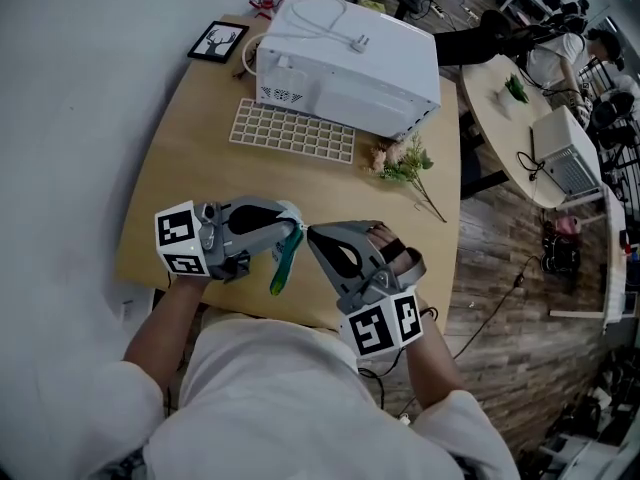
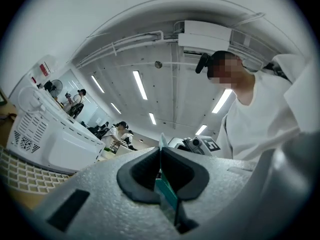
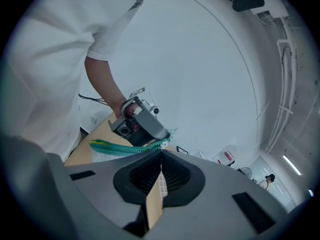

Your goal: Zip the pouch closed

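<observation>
Both grippers meet at lower centre of the head view, above the near edge of the tabletop, with the green pouch hanging between them. The left gripper is clamped on the pouch's edge, a teal strip showing between its pads. The right gripper is pinched fully together right at the end of the zipper teeth. Whether it has the pull tab is too small to tell. The grip looks taken and the zipping not yet begun. Next, the right gripper should draw along the teeth while the left braces the pouch.

Office-lab: ceiling strip lights, worktables, seated workers.
</observation>
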Demonstrator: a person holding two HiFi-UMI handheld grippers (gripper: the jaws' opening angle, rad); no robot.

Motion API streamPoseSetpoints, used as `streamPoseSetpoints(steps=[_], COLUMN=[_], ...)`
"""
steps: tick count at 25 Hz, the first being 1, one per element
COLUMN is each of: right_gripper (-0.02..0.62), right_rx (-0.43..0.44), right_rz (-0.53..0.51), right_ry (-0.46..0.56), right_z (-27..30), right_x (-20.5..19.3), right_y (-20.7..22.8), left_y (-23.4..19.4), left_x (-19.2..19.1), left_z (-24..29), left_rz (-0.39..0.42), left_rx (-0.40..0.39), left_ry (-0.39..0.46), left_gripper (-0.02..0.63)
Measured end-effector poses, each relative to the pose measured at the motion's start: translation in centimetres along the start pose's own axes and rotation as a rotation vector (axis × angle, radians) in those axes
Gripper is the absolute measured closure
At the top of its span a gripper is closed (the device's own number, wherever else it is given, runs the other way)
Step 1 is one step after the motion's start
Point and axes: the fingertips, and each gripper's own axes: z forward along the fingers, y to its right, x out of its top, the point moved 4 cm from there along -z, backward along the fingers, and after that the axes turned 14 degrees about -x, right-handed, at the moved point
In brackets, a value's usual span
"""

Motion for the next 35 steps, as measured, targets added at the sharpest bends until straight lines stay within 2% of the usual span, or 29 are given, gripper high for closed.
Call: streamPoseSetpoints(steps=[7, 13, 18, 23, 30, 35], right_gripper=[0.592, 0.592, 0.592, 0.592, 0.592, 0.592], right_rx=[-0.066, -0.069, -0.051, -0.046, -0.056, -0.019], right_rz=[0.016, 0.01, 0.009, 0.016, 0.024, 0.024], right_ry=[-0.037, -0.064, -0.078, -0.085, -0.089, -0.096], right_z=[0.2, 0.8, 0.9, 1.2, 1.5, 1.6], right_x=[-0.1, -0.5, -0.3, -0.2, 0.0, -0.1], right_y=[0.9, 0.3, -0.3, -0.9, -0.8, -2.1], left_y=[-0.5, -1.6, -2.1, -2.5, -3.0, -3.8], left_x=[0.8, 0.1, 0.4, 1.1, 1.5, 2.8], left_z=[0.8, 0.1, -0.1, -0.4, -0.8, -1.9], left_rz=[0.038, -0.027, -0.091, -0.052, -0.044, -0.029], left_rx=[0.155, 0.249, 0.293, 0.322, 0.359, 0.397], left_ry=[0.014, 0.025, 0.05, 0.019, 0.048, 0.09], left_gripper=[0.589, 0.589, 0.589, 0.589, 0.589, 0.589])
